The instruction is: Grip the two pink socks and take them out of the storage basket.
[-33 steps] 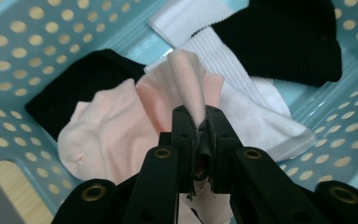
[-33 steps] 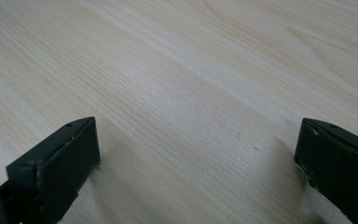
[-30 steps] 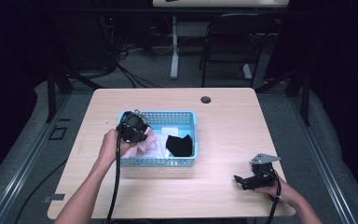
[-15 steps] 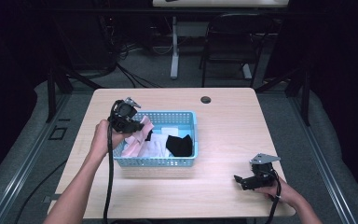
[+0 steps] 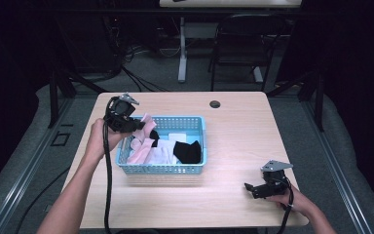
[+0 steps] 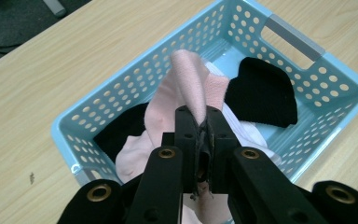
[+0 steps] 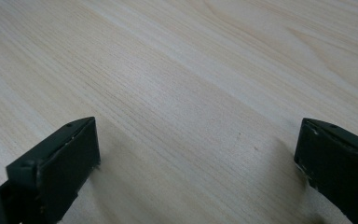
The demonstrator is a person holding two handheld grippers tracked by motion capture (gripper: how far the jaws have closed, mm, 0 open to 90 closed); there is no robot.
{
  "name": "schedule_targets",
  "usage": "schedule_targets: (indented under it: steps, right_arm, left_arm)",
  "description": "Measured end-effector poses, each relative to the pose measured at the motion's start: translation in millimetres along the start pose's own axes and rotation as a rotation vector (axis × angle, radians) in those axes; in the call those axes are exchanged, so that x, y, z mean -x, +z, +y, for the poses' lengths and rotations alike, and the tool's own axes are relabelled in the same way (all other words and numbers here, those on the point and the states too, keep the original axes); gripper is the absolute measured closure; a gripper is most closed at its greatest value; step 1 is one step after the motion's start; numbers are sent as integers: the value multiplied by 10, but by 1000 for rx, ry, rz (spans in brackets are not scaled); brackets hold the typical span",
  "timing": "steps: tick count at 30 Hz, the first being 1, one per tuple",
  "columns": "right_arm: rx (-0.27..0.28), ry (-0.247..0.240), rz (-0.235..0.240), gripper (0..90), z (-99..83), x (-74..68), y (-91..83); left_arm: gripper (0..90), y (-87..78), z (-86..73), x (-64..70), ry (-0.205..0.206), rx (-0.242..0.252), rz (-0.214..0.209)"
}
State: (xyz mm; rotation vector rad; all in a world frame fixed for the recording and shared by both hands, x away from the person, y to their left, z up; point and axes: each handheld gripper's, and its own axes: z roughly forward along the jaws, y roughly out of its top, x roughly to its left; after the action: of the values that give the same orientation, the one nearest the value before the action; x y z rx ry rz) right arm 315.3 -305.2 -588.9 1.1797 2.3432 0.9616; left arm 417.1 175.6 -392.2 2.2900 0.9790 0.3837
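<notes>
Dark floor, cables and a chair (image 5: 238, 44) lie beyond a pale wooden desk (image 5: 233, 126). Near the desk's left edge stands a blue basket (image 5: 195, 168) (image 6: 307, 70), holding pink, white and black socks. The left gripper (image 5: 135, 126) (image 6: 204, 122), held in the left hand (image 5: 100, 139), hangs over the basket's left end with its jaws clamped on a pink sock (image 5: 146, 127) (image 6: 189, 77); the sock rises out of the pile and drapes back down into the basket. A black sock (image 5: 187, 151) (image 6: 261, 91) lies toward the basket's right end, beside a white one (image 5: 177, 138). Close to the desk's front right corner, the right gripper (image 5: 250, 187) (image 7: 196, 154) rests low on the bare wood in the right hand (image 5: 289, 200), jaws spread wide with nothing between them. A small dark disc (image 5: 215, 104) sits by the desk's far edge.
</notes>
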Motion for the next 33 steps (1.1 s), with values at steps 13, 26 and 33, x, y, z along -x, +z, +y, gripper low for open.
schedule_targets:
  steps: [13,26,33]
  right_arm:
    - [-5,-2,0,0,2,2,-3]
    - [-5,-2,0,0,2,2,-3]
    - [-3,-1,1,0,2,1,-1]
  left_arm:
    - [857,-227,-71,-149,-23,10,29]
    - [857,-536,-238,-417,-78,9,82]
    - [857,-656,-377,-564,-114,-9,98]
